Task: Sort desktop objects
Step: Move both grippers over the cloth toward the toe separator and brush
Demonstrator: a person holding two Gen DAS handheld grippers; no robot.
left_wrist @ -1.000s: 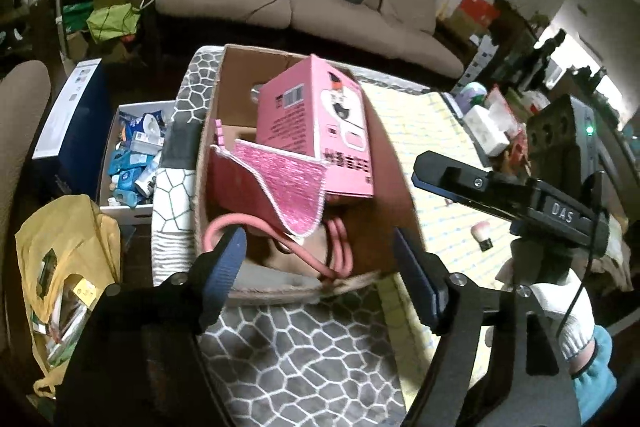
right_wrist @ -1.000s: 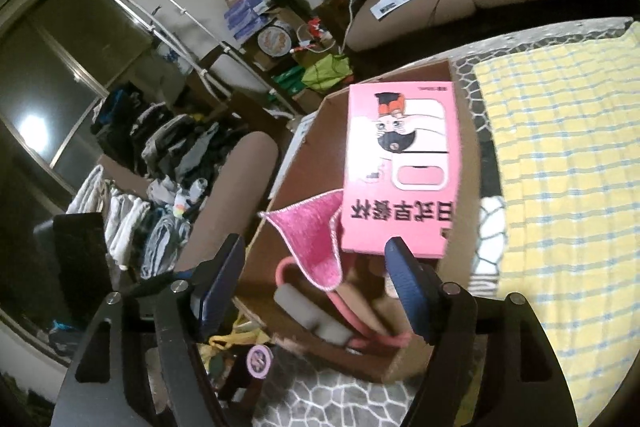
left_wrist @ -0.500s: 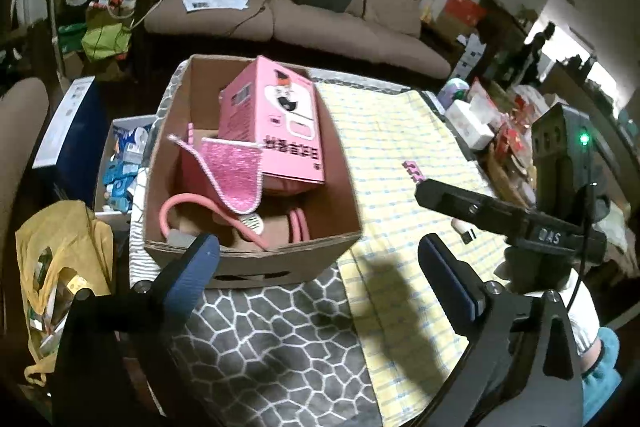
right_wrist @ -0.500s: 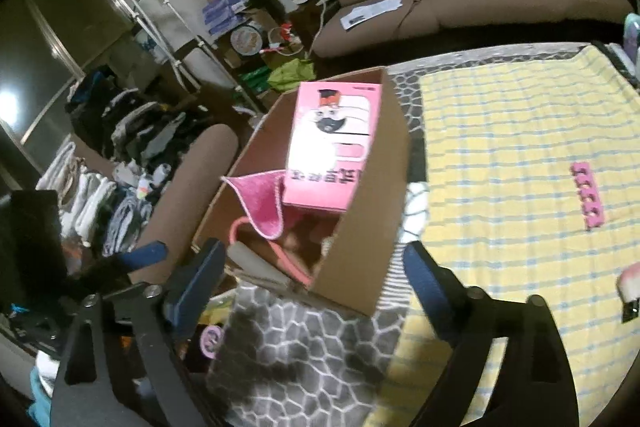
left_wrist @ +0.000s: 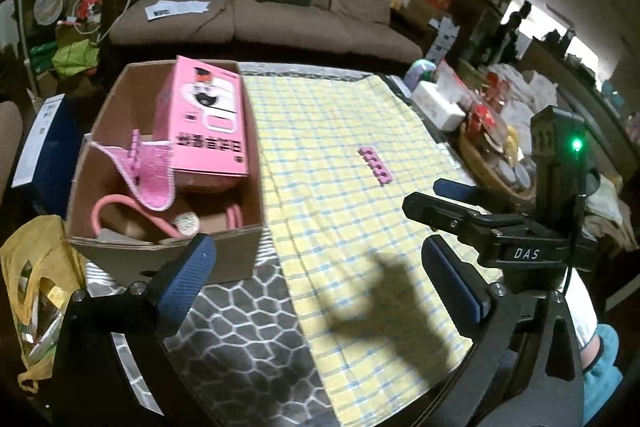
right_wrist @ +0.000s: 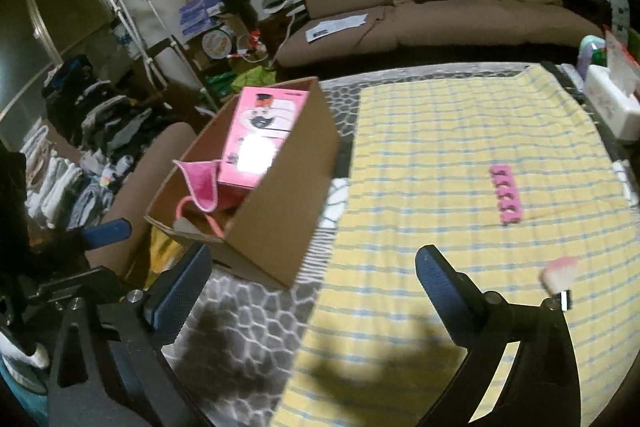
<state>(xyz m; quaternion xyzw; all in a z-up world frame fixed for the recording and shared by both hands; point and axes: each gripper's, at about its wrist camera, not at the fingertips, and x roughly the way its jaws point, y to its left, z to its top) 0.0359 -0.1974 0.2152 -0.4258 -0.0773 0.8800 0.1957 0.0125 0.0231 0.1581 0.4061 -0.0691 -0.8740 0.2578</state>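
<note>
A cardboard box [left_wrist: 132,99] [right_wrist: 288,163] stands at the table's left end and holds a pink carton [left_wrist: 208,123] [right_wrist: 260,135], a pink cloth [left_wrist: 154,171] and a pink tube [left_wrist: 120,205]. A pink toe separator [left_wrist: 376,165] [right_wrist: 505,193] lies on the yellow checked cloth [left_wrist: 340,195] [right_wrist: 440,155]. A pink-tipped brush [right_wrist: 558,273] lies near the right gripper's right finger. My left gripper [left_wrist: 316,273] is open and empty, to the right of the box's front. My right gripper [right_wrist: 310,281] is open and empty; it also shows in the left wrist view [left_wrist: 456,203].
A grey honeycomb mat [left_wrist: 240,339] covers the table under the cloth. A white tissue box [right_wrist: 612,103] and a basket of snacks [left_wrist: 492,147] stand along the right edge. A yellow bag [left_wrist: 28,287] hangs left of the table. A brown sofa [left_wrist: 264,7] is behind.
Both grippers have pulled back from over the box and swung right. The yellow cloth, the toe separator and the brush have come into view. Both stay open.
</note>
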